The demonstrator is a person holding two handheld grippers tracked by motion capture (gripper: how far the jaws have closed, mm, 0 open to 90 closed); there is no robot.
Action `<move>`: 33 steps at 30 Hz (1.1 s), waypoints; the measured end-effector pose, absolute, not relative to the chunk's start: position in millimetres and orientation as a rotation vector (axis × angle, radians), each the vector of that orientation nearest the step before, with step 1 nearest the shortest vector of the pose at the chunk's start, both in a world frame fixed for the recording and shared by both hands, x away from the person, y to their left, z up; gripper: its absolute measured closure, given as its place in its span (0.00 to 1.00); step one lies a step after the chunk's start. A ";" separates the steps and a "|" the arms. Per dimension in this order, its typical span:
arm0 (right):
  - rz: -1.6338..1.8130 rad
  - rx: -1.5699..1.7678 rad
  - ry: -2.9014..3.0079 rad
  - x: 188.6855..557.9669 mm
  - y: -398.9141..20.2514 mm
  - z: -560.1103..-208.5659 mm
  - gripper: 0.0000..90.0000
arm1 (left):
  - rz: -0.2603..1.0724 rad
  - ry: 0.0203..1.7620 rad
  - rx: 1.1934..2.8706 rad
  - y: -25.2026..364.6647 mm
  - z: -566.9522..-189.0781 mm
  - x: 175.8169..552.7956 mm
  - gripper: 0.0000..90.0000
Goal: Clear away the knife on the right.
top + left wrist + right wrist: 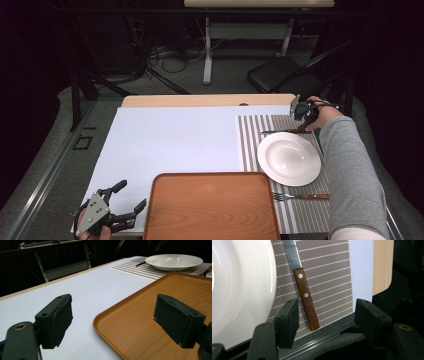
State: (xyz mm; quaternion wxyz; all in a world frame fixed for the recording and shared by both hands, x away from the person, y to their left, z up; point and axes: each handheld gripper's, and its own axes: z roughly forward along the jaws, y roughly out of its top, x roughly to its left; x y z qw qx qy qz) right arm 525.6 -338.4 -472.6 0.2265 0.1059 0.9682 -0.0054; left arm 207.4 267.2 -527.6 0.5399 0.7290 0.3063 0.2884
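Here, a knife (305,293) is lined up between the jaws.
The right gripper (325,315) is held apart; nothing is pinched.

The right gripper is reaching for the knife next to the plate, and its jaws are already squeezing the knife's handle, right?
Not quite. The right gripper is at the knife beside the plate, but its jaws stand open on either side of the handle's end without touching it. The right gripper view shows the gaps.
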 end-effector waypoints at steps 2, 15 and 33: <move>-0.022 0.290 2.685 526.8 -336.6 -472.3 0.43 | 0.687 0.729 1.736 266.7 -527.8 207.6 0.17; 0.000 0.298 2.713 531.8 -336.0 -478.3 0.53 | 0.694 0.733 1.734 267.4 -527.4 206.7 0.17; -0.072 0.299 2.770 537.9 -334.2 -498.3 0.67 | 0.700 0.742 1.732 267.9 -527.6 206.2 0.17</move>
